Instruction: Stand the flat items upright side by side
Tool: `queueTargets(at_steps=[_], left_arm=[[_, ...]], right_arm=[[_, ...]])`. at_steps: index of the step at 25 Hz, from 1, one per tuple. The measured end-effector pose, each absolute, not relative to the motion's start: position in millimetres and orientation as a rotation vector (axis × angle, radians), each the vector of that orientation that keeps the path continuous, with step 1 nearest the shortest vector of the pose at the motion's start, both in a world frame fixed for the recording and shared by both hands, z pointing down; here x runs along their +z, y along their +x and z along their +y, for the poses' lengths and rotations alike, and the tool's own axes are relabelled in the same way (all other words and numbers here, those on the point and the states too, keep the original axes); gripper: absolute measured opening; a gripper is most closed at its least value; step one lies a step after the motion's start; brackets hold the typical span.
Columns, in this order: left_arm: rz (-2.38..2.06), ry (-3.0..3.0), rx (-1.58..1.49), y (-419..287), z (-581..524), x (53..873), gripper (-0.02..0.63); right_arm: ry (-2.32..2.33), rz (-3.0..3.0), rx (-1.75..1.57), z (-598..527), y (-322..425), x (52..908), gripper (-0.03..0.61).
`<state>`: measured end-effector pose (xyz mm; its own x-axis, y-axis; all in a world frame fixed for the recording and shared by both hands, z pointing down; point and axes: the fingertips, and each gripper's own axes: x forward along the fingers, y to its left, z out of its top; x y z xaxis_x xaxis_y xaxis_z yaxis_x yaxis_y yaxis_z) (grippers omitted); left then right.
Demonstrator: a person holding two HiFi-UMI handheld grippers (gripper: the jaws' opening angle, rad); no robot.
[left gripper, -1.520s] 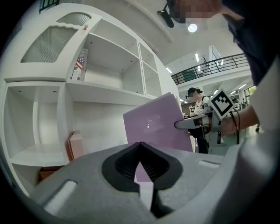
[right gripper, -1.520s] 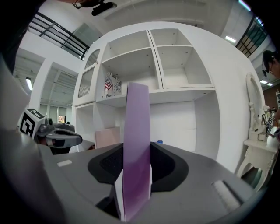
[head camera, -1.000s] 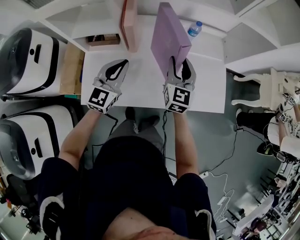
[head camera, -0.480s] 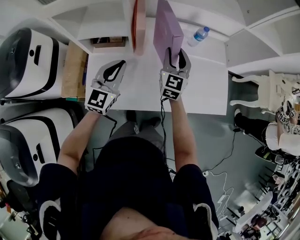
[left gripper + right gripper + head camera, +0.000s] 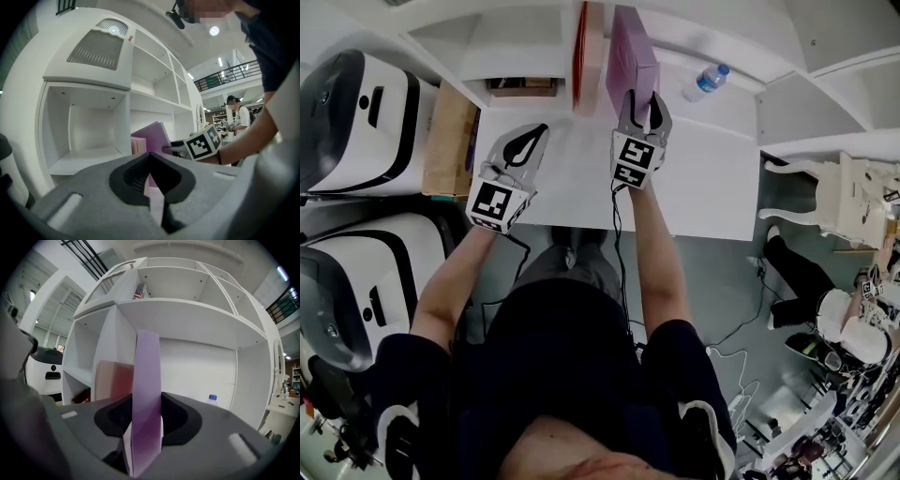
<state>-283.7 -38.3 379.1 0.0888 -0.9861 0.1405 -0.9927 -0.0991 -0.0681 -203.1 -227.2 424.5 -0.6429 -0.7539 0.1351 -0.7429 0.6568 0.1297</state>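
A purple flat box (image 5: 630, 58) stands on edge on the white table (image 5: 712, 178), just right of a pink-red flat box (image 5: 586, 52) that stands upright near the back. My right gripper (image 5: 639, 101) is shut on the purple box's near edge; in the right gripper view its narrow purple edge (image 5: 147, 394) rises between the jaws, with the pink-red box (image 5: 115, 380) to its left. My left gripper (image 5: 536, 133) hovers over the table's left part, shut and empty. In the left gripper view its jaws (image 5: 151, 187) meet, with both boxes (image 5: 152, 138) ahead.
A water bottle (image 5: 705, 82) stands at the table's back right. White shelving (image 5: 487, 47) rises behind the table, a small cardboard box (image 5: 523, 86) in its lower bay. White machines (image 5: 356, 122) and a brown board (image 5: 445, 141) sit at the left, a white chair (image 5: 834, 187) at the right.
My right gripper has carried the purple box left and toward the back, from tilted to upright beside the pink-red box. My left gripper shifted slightly.
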Motion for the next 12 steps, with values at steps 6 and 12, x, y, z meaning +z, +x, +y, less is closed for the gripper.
queueTargets(at_steps=[6, 12], left_arm=[[-2.146, 2.185, 0.227, -292, -38, 388, 0.002], [-2.175, 2.138, 0.236, -294, -38, 392, 0.002]], right_arm=[[1.202, -2.724, -0.138, -237, -222, 437, 0.160], [1.222, -2.755, -0.190, -248, -238, 443, 0.160]])
